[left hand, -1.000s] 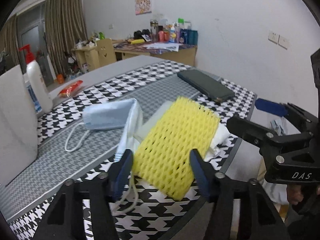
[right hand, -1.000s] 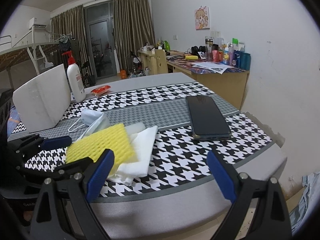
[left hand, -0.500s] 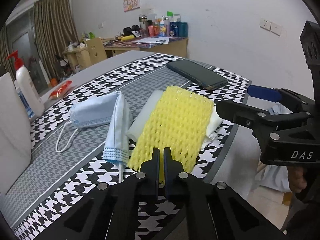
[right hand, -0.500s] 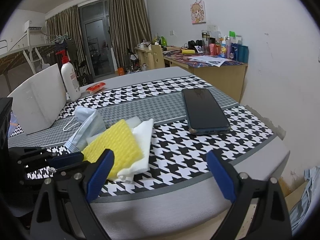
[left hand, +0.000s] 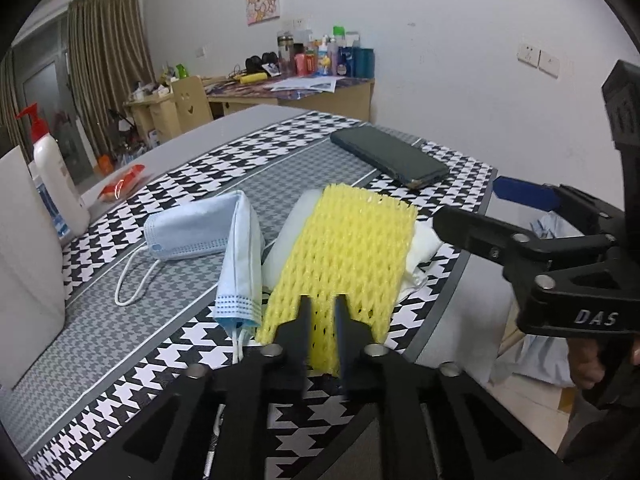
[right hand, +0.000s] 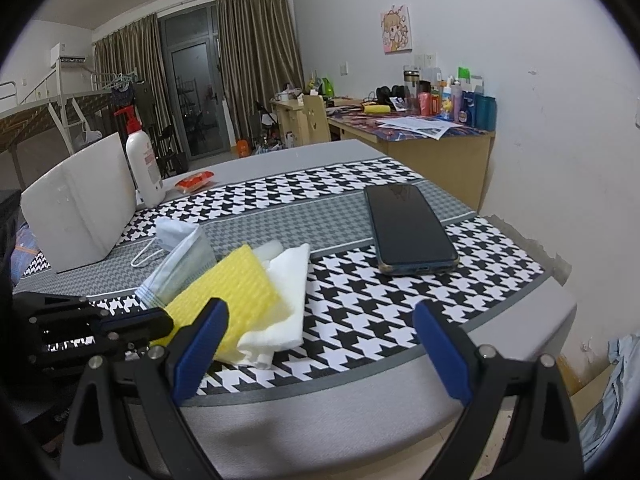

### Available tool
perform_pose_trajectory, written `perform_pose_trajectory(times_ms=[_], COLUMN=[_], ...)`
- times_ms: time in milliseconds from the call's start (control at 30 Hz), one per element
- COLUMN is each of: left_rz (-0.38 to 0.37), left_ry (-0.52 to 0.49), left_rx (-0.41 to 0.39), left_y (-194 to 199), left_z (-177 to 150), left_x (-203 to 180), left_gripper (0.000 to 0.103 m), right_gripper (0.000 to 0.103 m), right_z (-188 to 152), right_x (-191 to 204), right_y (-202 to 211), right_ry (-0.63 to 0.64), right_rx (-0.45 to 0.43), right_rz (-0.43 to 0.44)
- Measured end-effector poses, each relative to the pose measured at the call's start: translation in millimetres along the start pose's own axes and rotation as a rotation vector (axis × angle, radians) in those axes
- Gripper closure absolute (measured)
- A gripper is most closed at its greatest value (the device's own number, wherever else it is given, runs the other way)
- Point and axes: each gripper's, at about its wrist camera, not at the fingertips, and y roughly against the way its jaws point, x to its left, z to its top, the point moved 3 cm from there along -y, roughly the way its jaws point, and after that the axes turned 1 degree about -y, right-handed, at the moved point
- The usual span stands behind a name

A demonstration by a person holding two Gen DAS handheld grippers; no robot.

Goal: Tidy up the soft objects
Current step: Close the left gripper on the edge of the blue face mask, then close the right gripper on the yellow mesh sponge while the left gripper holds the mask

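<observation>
**Yellow foam net pinched at its near edge**

Yellow foam net (left hand: 344,252) lies at the near edge of the houndstooth table (left hand: 280,152), on top of a white foam pad (left hand: 288,232) and a white tissue (right hand: 286,292). In the left wrist view it sits dead centre, running from 6 o'clock up toward 12. A blue face mask (left hand: 208,232) lies just beside it at 9 o'clock, and a dark phone (left hand: 390,156) rests well apart at 1 o'clock.

The left gripper (left hand: 322,320) is clenched on the net's near edge, its jaws drawn almost together with a strip of yellow mesh squeezed between them. The right gripper (right hand: 320,340) stands spread wide, holding nothing, hovering over the table edge with the net at its 10 o'clock.

My judgement is that the step in hand is lifting the net clear of the pile. To do it well, keep the pinch firm but shallow. The mesh is springy and light, so it will likely stretch before it comes away. Raise it slowly and watch that the tissue underneath does not cling and drag along. The free gripper could press the tissue down if it starts to follow. Avoid catching the mask's ear loop (left hand: 132,280).
</observation>
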Motion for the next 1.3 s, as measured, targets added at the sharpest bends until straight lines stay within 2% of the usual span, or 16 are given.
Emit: perform_pose_trajectory(times_ms=[67,167,300,333,400,433,467,567,867,967,1133,1300], left_rz=[0.007,0.002,-0.006,0.002,0.003,0.008,0.007,0.005,-0.047,-0.064,-0.025,0.016], left_ry=[0.001,0.003,-0.010,-0.007,0.002,0.004,0.006,0.006,0.052,0.046,0.091,0.126], left_rx=[0.004,0.001,0.044,0.040,0.032,0.026,0.027,0.019,-0.076,-0.080,-0.080,-0.063], left_y=[-3,-4,-15,-16,-15,-13,-12,-6,33,38,35,30], left_z=[0,1,0,0,1,1,2,1,6,5,3,1], left_x=[-1,-2,-5,-5,-5,-5,-4,-2,13,14,28,45], left_gripper=[0.057,0.054,0.051,0.052,0.071,0.089,0.100,0.101,0.102,0.102,0.102,0.097], right_gripper=[0.007,0.007,0.007,0.007,0.007,0.007,0.007,0.007,0.007,0.007,0.007,0.007], right_z=[0,-1,-2,-3,-3,-3,-3,-3,-1,2,3,2], right_x=[-1,-4,-6,-6,-6,-7,-8,-9,3,8,14,30], right_y=[-1,-2,-5,-6,-7,-8,-9,-11,-12,-14,-16,-24], right_ry=[-0.001,-0.008,-0.011,-0.010,-0.012,-0.013,-0.015,-0.023,0.001,0.018,0.017,0.044], right_rx=[0.002,0.007,0.013,0.014,0.017,0.018,0.021,0.026,0.025,0.023,0.030,0.051], right_rz=[-0.004,-0.003,0.004,0.003,0.008,0.008,0.007,0.011,0.027,0.025,0.065,0.104])
